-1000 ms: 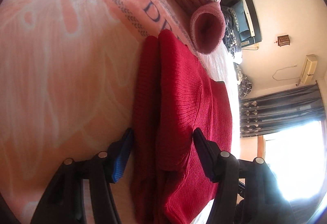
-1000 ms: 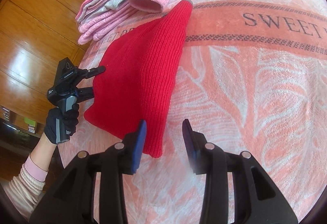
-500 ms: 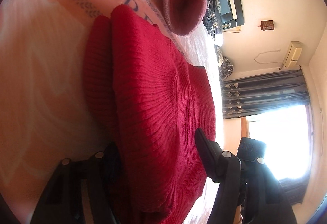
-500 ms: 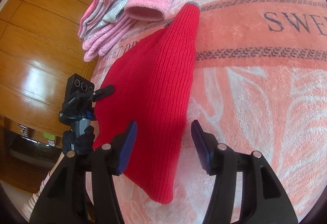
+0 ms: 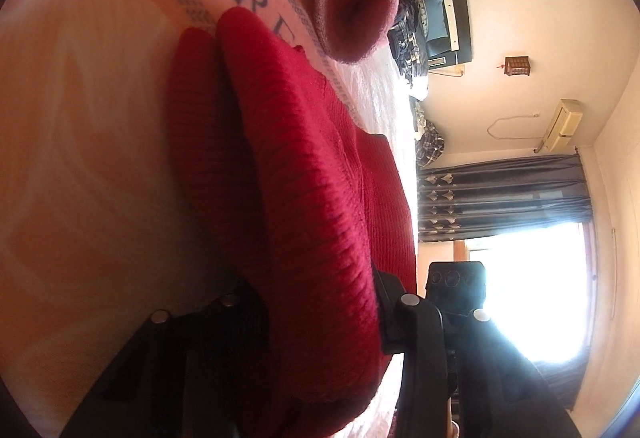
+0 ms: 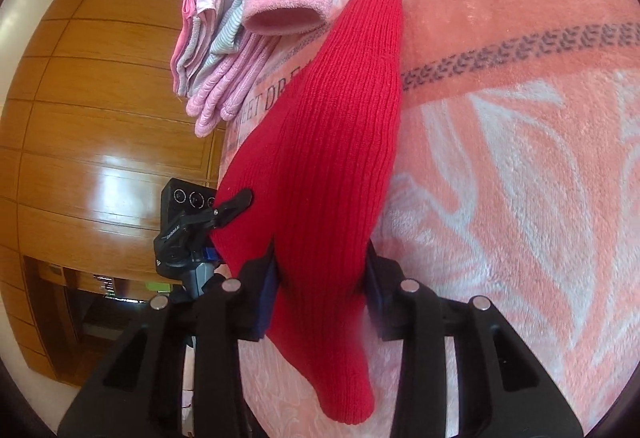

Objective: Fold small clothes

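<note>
On the near part of the bed's pink blanket [image 6: 520, 166], the red knit garment [image 6: 344, 142] lies with both of my tools straddling its near end: the right tool [image 6: 320, 290] and the left tool [image 5: 320, 302] each have cloth between their jaws, though I cannot tell whether either has clenched yet. I judge this the grasp before a fold. Next I should close both firmly, then carry the near end toward the far cuff by the pink stack [image 6: 224, 50].

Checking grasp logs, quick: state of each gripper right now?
Left gripper: fingers astride the red knit garment; clamp cannot be told.
Right gripper: shut on the red knit garment.
</note>
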{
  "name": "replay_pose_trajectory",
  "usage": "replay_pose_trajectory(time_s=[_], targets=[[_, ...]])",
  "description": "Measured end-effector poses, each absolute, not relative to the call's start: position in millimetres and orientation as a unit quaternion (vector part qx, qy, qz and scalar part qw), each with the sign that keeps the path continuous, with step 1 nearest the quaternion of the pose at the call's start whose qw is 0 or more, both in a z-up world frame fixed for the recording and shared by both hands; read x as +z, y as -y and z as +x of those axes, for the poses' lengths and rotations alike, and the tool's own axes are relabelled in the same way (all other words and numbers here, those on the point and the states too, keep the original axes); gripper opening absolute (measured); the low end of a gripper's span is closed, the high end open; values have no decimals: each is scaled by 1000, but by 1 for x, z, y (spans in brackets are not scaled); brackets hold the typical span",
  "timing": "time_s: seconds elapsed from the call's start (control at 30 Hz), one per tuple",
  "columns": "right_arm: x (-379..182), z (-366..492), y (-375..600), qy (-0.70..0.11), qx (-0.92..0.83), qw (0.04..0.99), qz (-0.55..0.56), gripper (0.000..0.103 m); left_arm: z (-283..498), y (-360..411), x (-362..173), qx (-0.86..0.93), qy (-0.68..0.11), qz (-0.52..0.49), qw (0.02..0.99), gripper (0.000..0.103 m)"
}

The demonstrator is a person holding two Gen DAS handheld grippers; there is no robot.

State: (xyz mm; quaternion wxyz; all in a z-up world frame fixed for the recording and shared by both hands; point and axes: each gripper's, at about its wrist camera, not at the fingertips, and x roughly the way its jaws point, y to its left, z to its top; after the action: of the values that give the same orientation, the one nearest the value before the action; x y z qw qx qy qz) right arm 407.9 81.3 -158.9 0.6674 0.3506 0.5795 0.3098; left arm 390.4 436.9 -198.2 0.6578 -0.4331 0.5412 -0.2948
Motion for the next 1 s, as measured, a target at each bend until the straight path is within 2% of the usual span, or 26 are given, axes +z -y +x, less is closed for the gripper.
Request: replay_pose_trajectory(time_s=[0.4,0.63,0.8,0.83,0.9,1.0], targets=[[-110,294,6,-589,278,690,316,36,289,-339,-170,-342,-570,-404,629,38],[-153,233,23,-605,236,692,315,37,252,-322,-189,-325,-591,-363,643,38],[-180,216,28,-589,230,694,345,43,249,-318,-189,-322,-585,-333,666,41],[-178,214,30,-586,231,693,350,44,249,-317,-185,-320,-586,-324,670,44],[-170,209,30,-585,230,697,346,52,245,-316,-178,-311,-588,-306,682,49],[-155,199,33,-579,232,711,324,55,232,-315,-161,-300,-585,-280,700,61]])
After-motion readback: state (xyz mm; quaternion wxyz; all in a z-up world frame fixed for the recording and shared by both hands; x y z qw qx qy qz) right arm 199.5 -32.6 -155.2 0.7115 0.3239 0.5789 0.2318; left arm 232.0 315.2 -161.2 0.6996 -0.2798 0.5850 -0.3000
